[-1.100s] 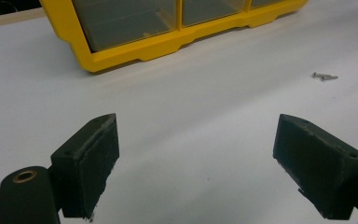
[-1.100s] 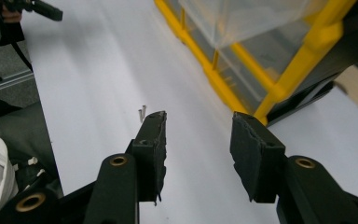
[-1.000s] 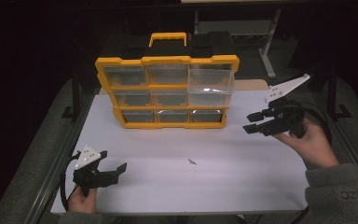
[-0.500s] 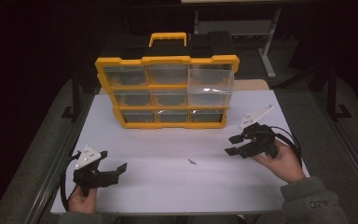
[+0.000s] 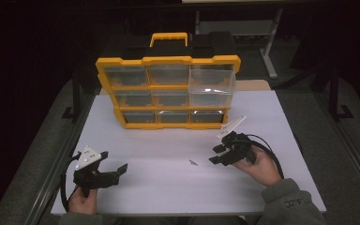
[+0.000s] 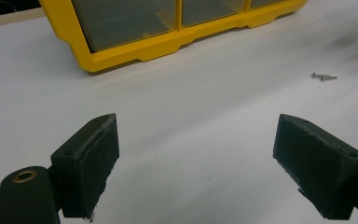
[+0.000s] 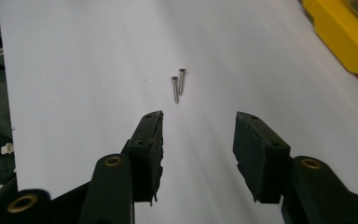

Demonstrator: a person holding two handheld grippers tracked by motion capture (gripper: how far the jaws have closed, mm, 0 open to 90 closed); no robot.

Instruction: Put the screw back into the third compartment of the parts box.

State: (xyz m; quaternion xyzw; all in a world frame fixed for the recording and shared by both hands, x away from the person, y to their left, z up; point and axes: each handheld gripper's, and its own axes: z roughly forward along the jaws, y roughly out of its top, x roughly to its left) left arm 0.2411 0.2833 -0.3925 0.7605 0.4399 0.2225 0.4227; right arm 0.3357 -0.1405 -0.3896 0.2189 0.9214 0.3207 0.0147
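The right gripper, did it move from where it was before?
Yes. The right gripper has come down and toward the person, away from the yellow organizer, and now points at the two screws on the white table.

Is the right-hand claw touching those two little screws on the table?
Apart. The right gripper view shows white table between the right gripper and the screws.

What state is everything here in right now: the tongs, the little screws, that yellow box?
Left tongs: open wide, nothing between them, low over the table.
Right tongs: open, nothing between them, aimed at the screws; the jaws have just been closing a little.
Screws: two, lying flat side by side on the table, untouched.
Yellow box: standing upright, its clear drawers all pushed in, handle on top.
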